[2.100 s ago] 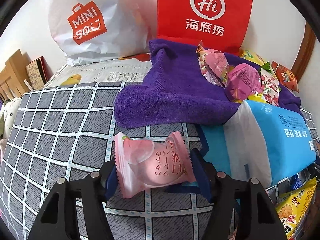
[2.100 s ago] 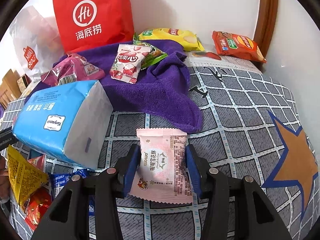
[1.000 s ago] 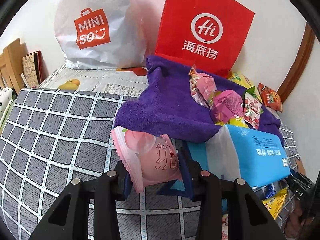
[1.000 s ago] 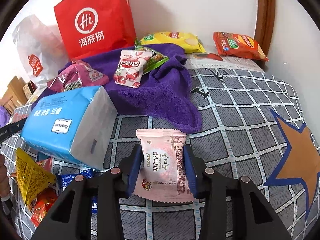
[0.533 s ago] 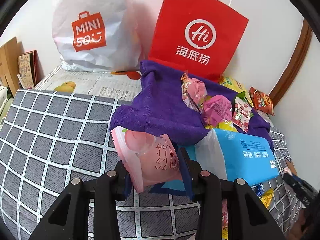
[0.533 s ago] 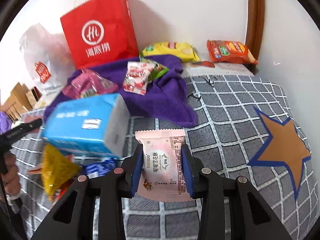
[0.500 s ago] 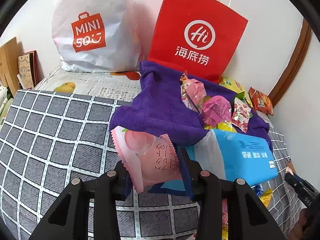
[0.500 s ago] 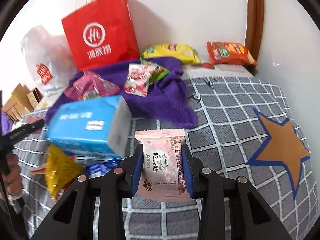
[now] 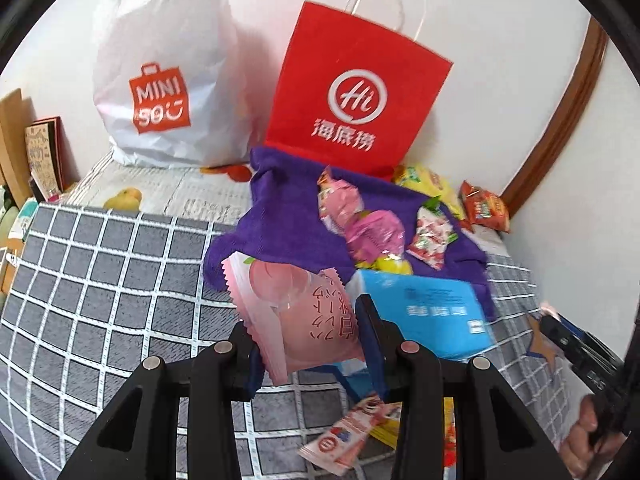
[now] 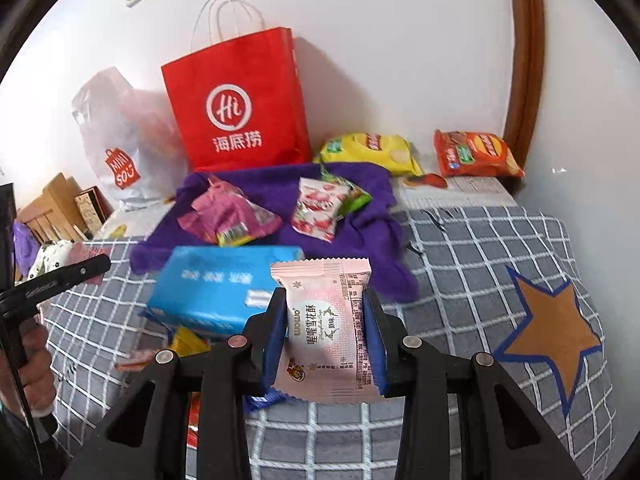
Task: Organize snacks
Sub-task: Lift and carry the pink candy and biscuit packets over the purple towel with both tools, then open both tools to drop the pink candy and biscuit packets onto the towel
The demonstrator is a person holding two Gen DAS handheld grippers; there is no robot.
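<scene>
- Both snack packets have come up off the bedcover since the earlier frames, and more of the wall and of the bags' handles now shows above them.
- Right gripper (image 10: 326, 332) is clamped on the pale pink pastry packet (image 10: 326, 320); its blue pads press the packet's two long sides, and the packet hangs upright in the air with its crimped top edge uppermost.
- Its jaws have just been closing a little further, with the packet between them.
- Left gripper (image 9: 310, 340) is clamped on the pink peach packet (image 9: 296, 312), which tilts with its serrated left edge sticking out past the left pad.
- Just beyond both packets lies the blue tissue pack (image 10: 216, 292), blurred, with loose wrappers (image 9: 348, 436) under its near edge.
- Behind that, the purple towel (image 10: 360, 220) is bunched toward the back edge of the bed and carries a magenta packet (image 10: 228, 216) and a strawberry-print packet (image 10: 318, 210).
- A red paper bag (image 10: 240, 104) stands upright against the wall, touching the towel's far edge; a white plastic bag (image 9: 164, 80) stands beside it toward the back left corner.
- A yellow chip bag (image 10: 372, 150) and an orange chip bag (image 10: 476, 152) lie along the back edge, toward the right corner by the wooden frame (image 10: 524, 60).
- The checked bedcover (image 10: 480, 248) lies bare to the right of the towel as far as its star patch (image 10: 554, 328), and bare again over its left half in the left view.
- The person's hand (image 10: 36, 364) shows at the left margin of the right view.
</scene>
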